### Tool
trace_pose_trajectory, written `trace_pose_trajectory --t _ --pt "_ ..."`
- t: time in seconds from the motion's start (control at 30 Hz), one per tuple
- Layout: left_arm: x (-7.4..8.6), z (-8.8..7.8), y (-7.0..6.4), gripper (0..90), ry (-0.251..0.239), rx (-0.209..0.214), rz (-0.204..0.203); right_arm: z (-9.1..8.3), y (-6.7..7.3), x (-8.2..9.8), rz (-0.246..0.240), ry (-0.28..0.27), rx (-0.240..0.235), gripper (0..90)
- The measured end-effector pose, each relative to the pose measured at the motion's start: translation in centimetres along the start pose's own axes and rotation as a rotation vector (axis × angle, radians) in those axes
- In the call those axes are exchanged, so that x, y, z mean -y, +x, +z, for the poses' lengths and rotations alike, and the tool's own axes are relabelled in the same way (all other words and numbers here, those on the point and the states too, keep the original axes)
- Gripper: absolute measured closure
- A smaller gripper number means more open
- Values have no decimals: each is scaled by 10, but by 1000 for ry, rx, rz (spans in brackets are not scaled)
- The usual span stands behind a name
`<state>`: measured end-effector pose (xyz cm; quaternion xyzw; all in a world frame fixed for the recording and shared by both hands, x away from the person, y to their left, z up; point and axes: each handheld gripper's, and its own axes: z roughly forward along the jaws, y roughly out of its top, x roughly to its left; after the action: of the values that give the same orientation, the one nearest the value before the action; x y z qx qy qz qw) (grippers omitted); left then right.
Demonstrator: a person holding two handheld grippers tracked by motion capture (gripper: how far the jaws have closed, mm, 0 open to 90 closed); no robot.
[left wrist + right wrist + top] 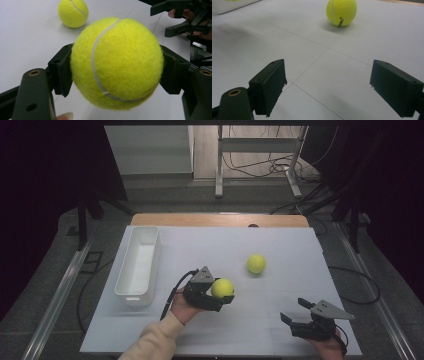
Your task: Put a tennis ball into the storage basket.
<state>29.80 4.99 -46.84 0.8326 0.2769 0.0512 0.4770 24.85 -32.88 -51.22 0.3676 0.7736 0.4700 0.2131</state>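
Left gripper (223,295) is clamped on 1 tennis ball (222,288) above the table's (280,250) middle; right gripper (294,312), near right, stands apart. Second ball (256,263) lies farther off.

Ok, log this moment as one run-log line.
left gripper: shut on held ball | right gripper: open | second ball: on table | white bin: left side

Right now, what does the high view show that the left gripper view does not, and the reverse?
High view alone: the white bin at the table's left and the wooden table edge. Left gripper view alone: the white seam on the held ball and a fingertip. Both show the left gripper shut on that ball, the second ball and the open right gripper.
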Motion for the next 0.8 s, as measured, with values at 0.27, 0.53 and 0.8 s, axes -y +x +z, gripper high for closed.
trace_pose_trajectory --t 0.27,0.53,0.8 --pt "0 -7 5 265 -12 -10 -11 0 0 0 -3 3 1 136" --pt "-4 -13 6 265 -26 -16 -10 1 0 0 -5 7 3 136" --pt "-7 -25 12 265 -43 -43 -27 1 0 0 -6 8 7 136"
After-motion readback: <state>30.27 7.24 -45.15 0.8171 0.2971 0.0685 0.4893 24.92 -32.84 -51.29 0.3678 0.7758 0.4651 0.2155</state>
